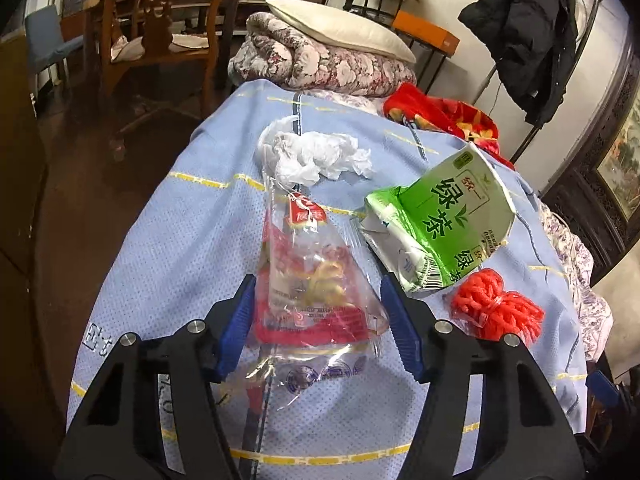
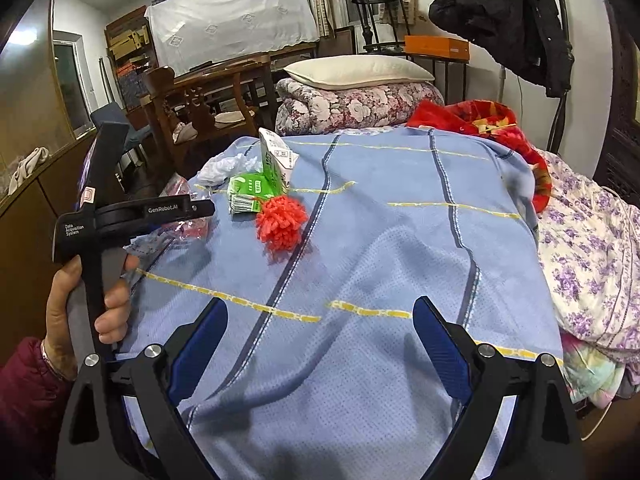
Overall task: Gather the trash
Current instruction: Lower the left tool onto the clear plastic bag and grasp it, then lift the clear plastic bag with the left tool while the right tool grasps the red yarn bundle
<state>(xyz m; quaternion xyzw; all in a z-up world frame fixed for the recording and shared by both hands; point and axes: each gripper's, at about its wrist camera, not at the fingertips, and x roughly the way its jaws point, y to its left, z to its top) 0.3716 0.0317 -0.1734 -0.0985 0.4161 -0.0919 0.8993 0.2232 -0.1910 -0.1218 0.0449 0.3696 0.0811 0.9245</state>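
Left gripper (image 1: 318, 320) hangs wide open around the clear snack wrapper (image 1: 316, 280) (not pinched yet), so next it squeezes; right gripper (image 2: 320, 344) gapes empty.

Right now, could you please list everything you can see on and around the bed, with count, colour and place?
Clear snack wrapper: one, clear with red print, between the left gripper's fingers.
Tissue wad: one, white, beyond the wrapper.
Green tea carton: one, green and white, crushed, right of the wrapper.
Foam net: one, orange-red, near the carton.
Bedspread: one, light blue with yellow and navy lines, under all the trash.
Folded quilt: one, floral maroon, far end.
Pillow: one, cream, on the quilt.
Black jacket: one, hanging at right.
Left gripper: open, straddling the wrapper.
Right gripper: open, over bare bedspread.
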